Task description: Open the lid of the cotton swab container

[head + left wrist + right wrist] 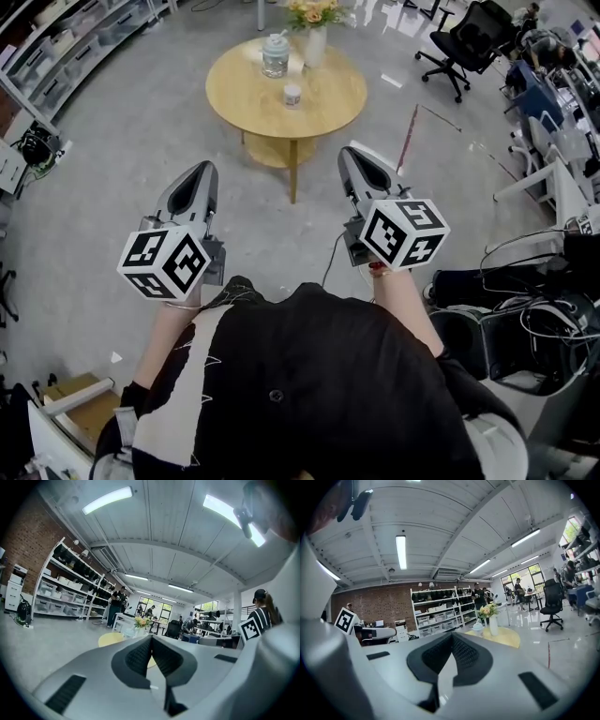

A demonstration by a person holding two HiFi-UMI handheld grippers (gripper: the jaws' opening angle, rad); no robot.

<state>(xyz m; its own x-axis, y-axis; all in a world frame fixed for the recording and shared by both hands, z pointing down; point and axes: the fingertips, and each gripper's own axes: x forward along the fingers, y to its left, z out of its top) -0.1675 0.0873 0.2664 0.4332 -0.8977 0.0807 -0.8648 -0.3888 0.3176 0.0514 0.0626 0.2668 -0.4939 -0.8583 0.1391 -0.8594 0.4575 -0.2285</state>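
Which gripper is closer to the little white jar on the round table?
Right, it seems. The right gripper has the little white jar ahead-left; the left gripper has it ahead-right, farther off.

You have two grippers low in the frame, the left gripper (202, 169) and the right gripper (350, 153), with one marker cube on each, so two cubes (164, 262) (405, 232). At upper centre there's one round table (328, 98) with three things on it: one clear jar (275, 54), one small white container (292, 94) and one vase of flowers (315, 37). At upper right there's one black office chair (469, 42).
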